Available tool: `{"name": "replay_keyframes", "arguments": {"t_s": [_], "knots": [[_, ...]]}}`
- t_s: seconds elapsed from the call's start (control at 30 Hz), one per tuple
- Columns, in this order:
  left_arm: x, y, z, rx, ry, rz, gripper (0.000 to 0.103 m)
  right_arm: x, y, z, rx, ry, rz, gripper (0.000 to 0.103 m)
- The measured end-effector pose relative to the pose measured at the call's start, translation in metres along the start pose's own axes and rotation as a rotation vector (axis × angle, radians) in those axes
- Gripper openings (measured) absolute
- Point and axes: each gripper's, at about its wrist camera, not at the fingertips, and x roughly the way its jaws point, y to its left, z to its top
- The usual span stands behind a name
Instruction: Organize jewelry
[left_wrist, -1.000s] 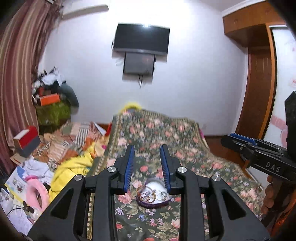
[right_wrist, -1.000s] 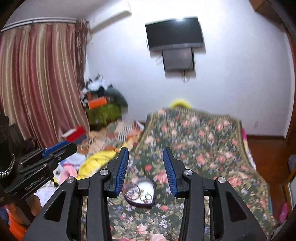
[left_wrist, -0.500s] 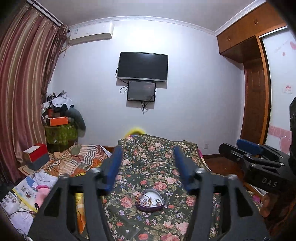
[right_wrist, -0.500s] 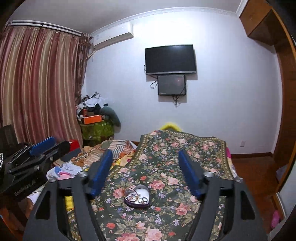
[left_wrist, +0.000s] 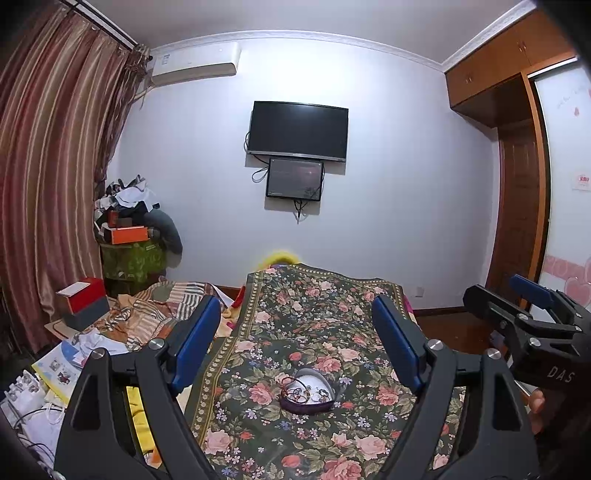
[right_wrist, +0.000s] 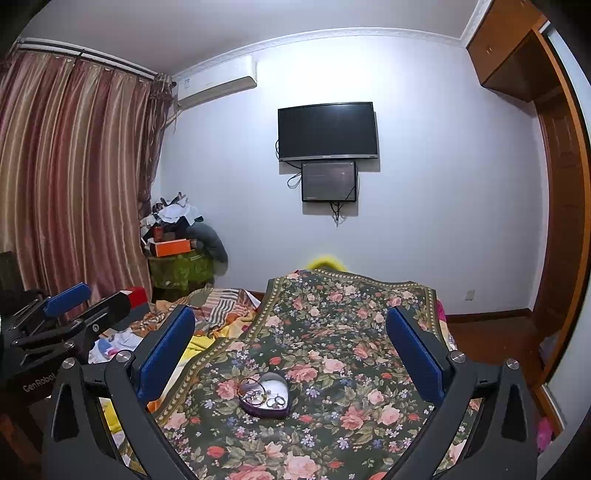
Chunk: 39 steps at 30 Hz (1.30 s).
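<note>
A purple heart-shaped jewelry box (left_wrist: 308, 393) (right_wrist: 266, 396) with a white lining lies open on the floral bedspread (left_wrist: 314, 325) (right_wrist: 343, 332). Several rings and a bangle rest inside it. My left gripper (left_wrist: 297, 341) is held above and short of the box, its blue-padded jaws wide open and empty. My right gripper (right_wrist: 290, 349) is likewise wide open with nothing between its fingers, the box lying below and slightly left of its centre. Each gripper shows at the edge of the other's view.
Clothes, papers and boxes (left_wrist: 85, 302) are piled left of the bed. A TV (left_wrist: 297, 131) and a smaller screen hang on the far wall. A wooden wardrobe and door (left_wrist: 517, 221) stand at right, striped curtains (right_wrist: 74, 184) at left.
Both grippers have opened from a narrow gap to wide open and have tilted up and pulled back, so the box looks smaller and farther away.
</note>
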Motion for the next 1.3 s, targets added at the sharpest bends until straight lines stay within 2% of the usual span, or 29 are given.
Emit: {"name": "replay_keyframes", "arguments": {"t_s": [0.5, 0.8, 1.3], "knots": [[-0.001, -0.005, 0.002, 0.009, 0.009, -0.006, 0.083, -0.004, -0.004, -0.003, 0.012, 0.012, 0.001, 0.103], [0.003, -0.003, 0.001, -0.001, 0.014, 0.016, 0.098, -0.004, -0.006, -0.003, 0.018, 0.028, 0.003, 0.103], [0.01, -0.005, -0.003, 0.011, 0.042, 0.001, 0.101, -0.002, -0.011, -0.004, 0.031, 0.047, -0.001, 0.103]]}}
